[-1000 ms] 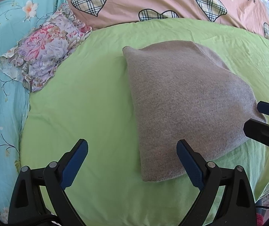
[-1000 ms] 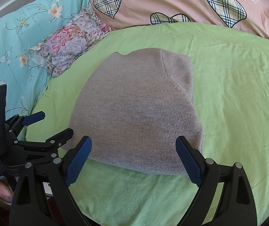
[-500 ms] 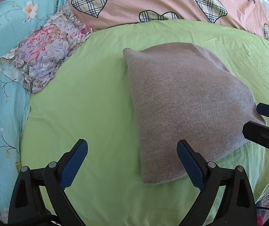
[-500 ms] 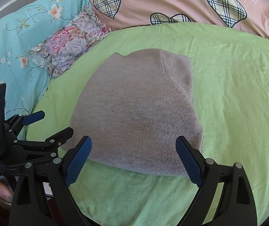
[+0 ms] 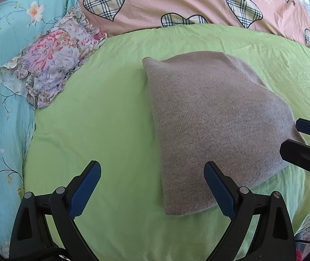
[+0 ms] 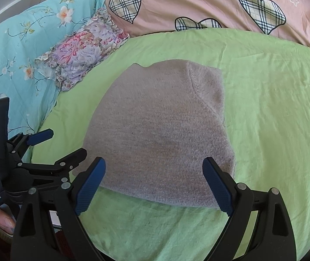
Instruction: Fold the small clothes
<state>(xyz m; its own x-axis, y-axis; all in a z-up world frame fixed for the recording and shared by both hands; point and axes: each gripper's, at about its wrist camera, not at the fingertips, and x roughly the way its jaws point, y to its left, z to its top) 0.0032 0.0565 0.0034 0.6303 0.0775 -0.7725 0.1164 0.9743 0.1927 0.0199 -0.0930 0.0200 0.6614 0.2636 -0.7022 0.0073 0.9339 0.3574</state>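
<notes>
A grey knitted garment (image 5: 215, 119) lies folded flat on the green sheet (image 5: 102, 117); it also shows in the right wrist view (image 6: 161, 130). My left gripper (image 5: 152, 174) is open and empty, hovering just in front of the garment's near left corner. My right gripper (image 6: 155, 171) is open and empty, hovering over the garment's near edge. The right gripper's tips show at the right edge of the left wrist view (image 5: 294, 139). The left gripper shows at the left of the right wrist view (image 6: 65, 145).
A floral pillow (image 5: 50, 58) lies at the far left of the green sheet. A turquoise flowered quilt (image 5: 0, 100) lies to the left. A pink quilt with plaid hearts (image 5: 176, 2) lies along the back.
</notes>
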